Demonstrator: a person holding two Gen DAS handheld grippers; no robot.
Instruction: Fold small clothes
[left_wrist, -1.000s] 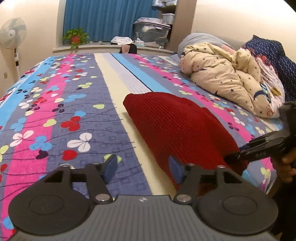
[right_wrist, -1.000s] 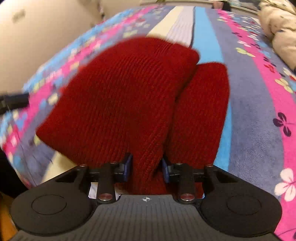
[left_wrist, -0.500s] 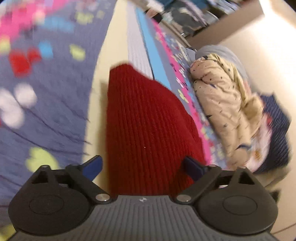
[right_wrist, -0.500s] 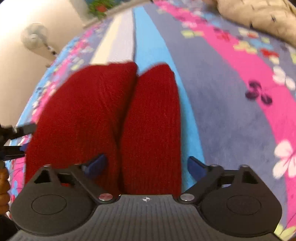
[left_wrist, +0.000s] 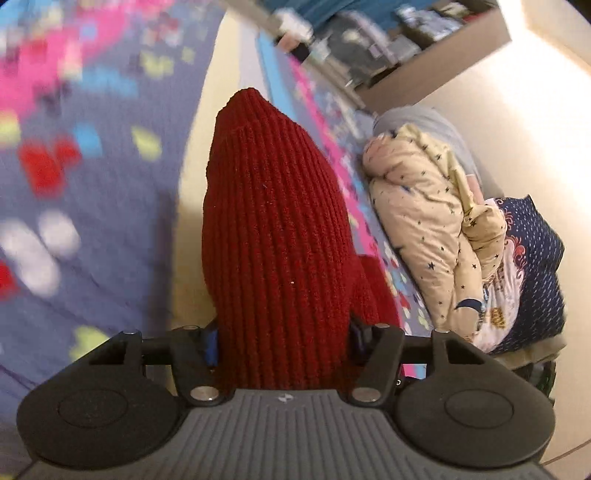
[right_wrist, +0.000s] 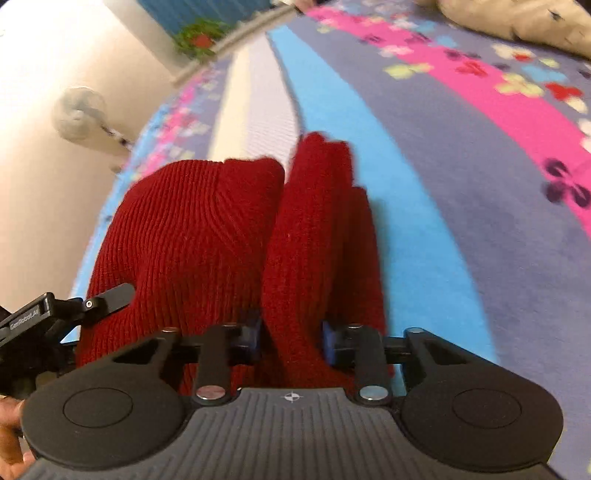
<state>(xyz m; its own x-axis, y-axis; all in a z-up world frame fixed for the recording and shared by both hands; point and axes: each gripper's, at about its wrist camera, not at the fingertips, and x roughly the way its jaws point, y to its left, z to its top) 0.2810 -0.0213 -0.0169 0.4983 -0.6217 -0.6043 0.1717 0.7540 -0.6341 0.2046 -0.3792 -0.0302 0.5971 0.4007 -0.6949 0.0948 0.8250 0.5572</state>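
Red knitted garment (left_wrist: 273, 229) lies on the flower-patterned striped bedspread (left_wrist: 92, 206), its ribs running away toward the far end. The left gripper (left_wrist: 284, 341) has just been closing, and its blue pads now pinch the garment's near left part. The right gripper (right_wrist: 291, 339) has likewise just been closing and now clamps the narrower fold on the right. A cream star-print quilt (left_wrist: 424, 221) is bunched farther right.
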